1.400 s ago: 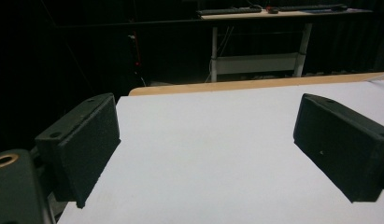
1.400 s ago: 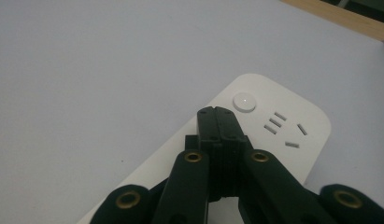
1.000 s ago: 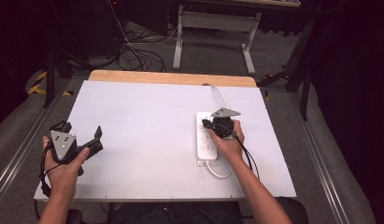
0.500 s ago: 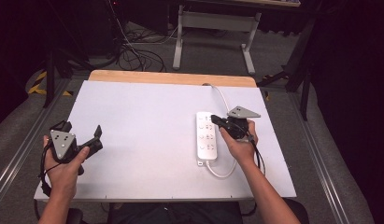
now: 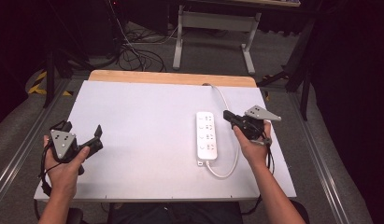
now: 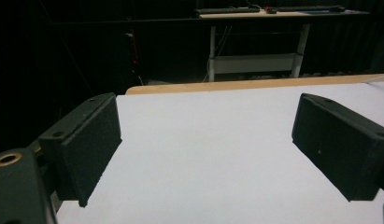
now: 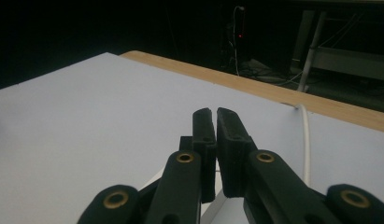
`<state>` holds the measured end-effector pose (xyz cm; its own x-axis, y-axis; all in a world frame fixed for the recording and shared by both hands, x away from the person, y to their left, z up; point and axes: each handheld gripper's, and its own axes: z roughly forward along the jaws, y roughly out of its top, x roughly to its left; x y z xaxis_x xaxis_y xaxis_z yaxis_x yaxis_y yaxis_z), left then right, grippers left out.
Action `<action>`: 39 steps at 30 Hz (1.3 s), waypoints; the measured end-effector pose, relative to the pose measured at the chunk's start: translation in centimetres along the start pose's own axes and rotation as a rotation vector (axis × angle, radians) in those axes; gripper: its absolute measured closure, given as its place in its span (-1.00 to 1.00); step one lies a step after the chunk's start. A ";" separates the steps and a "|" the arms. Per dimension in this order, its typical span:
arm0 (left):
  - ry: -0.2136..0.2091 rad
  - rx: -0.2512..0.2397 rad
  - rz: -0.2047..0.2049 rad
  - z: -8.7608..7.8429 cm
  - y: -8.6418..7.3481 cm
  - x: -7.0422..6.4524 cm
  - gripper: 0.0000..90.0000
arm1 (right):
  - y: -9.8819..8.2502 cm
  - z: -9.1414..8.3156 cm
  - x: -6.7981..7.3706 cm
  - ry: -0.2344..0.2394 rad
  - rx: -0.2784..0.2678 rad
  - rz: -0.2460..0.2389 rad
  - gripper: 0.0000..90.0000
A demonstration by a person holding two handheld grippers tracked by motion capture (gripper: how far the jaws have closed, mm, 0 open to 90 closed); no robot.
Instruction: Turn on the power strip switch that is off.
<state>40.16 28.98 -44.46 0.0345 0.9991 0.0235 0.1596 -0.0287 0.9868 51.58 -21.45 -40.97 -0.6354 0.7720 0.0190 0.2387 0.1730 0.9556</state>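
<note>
White power strip (image 5: pixel 206 135) lies right of centre on the table (image 5: pixel 133 116), long axis running away from the person. Right gripper (image 5: pixel 228 116) — jaws nearly shut, empty — hovers just beside it; left gripper (image 5: pixel 97 136), jaws wide, stands well apart.

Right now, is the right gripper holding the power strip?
No, the right gripper hovers shut beside the power strip, which lies flat on the table.

Table top (image 5: pixel 147 126) is lit bright and even from overhead — barely any shadows on it, no glare. Everything around it drops to near black. Both gripper views are dim, close-up jaws a bit soft.
</note>
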 end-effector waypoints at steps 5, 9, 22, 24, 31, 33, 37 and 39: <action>-0.001 0.000 -0.002 0.1 0.0 -0.1 -0.81 | -0.1 -1.7 -0.6 -0.016 -0.027 0.021 0.87; -0.003 0.001 0.002 0.1 0.0 -0.2 -0.81 | -0.4 -2.8 -1.2 -0.020 -0.050 0.010 0.85; -0.008 0.001 0.006 0.2 0.0 -0.2 -0.81 | -0.6 -4.2 -1.8 0.011 -0.098 0.018 0.36; -0.008 0.002 0.006 0.2 0.0 -0.2 -0.81 | -0.6 -4.4 -1.9 0.015 -0.107 0.030 0.29; -0.009 0.002 0.006 0.2 0.0 -0.2 -0.81 | -1.3 -4.8 -2.6 0.170 -0.082 0.007 -0.68; -0.008 0.003 0.008 0.2 0.0 -0.2 -0.80 | -1.4 -4.8 -2.7 0.187 -0.076 -0.015 -0.70; -0.009 0.003 0.009 0.2 0.0 -0.2 -0.81 | -1.5 -5.4 -2.9 0.147 -0.113 -0.010 -0.84; -0.010 0.002 0.008 0.2 0.0 -0.2 -0.81 | -1.7 -5.8 -3.1 0.121 -0.129 -0.009 -0.85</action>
<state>40.35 28.77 -44.47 0.0452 0.9985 0.0297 0.1617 -0.0367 0.9862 48.92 -27.70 -40.93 -0.7229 0.6898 0.0385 0.1418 0.0937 0.9854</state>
